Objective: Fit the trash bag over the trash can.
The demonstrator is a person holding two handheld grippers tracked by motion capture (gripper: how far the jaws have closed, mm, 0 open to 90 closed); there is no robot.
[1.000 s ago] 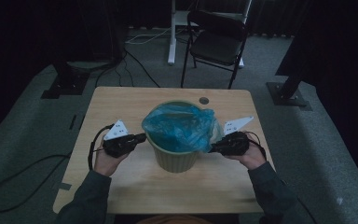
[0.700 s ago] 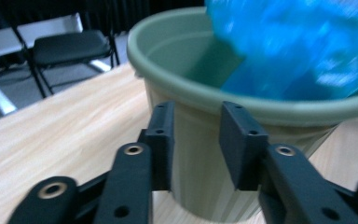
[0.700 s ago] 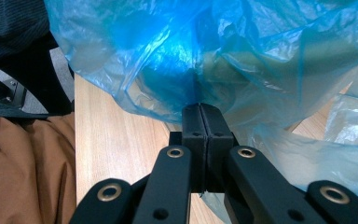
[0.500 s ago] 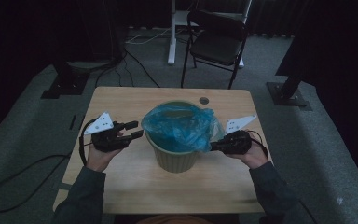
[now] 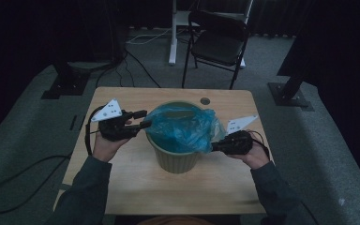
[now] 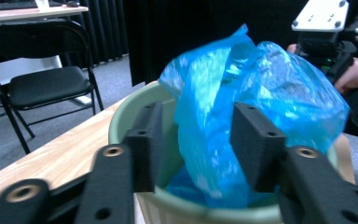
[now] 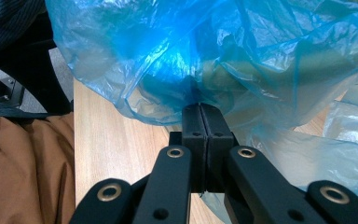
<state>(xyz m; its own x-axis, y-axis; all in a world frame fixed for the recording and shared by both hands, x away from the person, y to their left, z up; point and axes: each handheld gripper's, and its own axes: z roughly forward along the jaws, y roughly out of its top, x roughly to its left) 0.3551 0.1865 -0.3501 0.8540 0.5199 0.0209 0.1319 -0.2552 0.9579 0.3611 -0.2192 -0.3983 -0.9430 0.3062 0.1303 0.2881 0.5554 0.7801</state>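
One blue bag [image 5: 183, 127] lined my green bin [image 5: 174, 158], which stood upright at the middle of the wooden table [image 5: 136, 183], the plastic bunched over its rim. My right gripper [image 7: 200, 108] was clamped on the bag's edge. My left gripper [image 5: 142, 119] had jaws wide apart beside the rim, the bag between them untouched.

A green bin [image 5: 176, 157] lined with a blue bag [image 5: 183, 129] is standing on the worktop [image 5: 122, 183], a left gripper [image 5: 138, 120] and a right gripper [image 5: 218, 146] flanking it.
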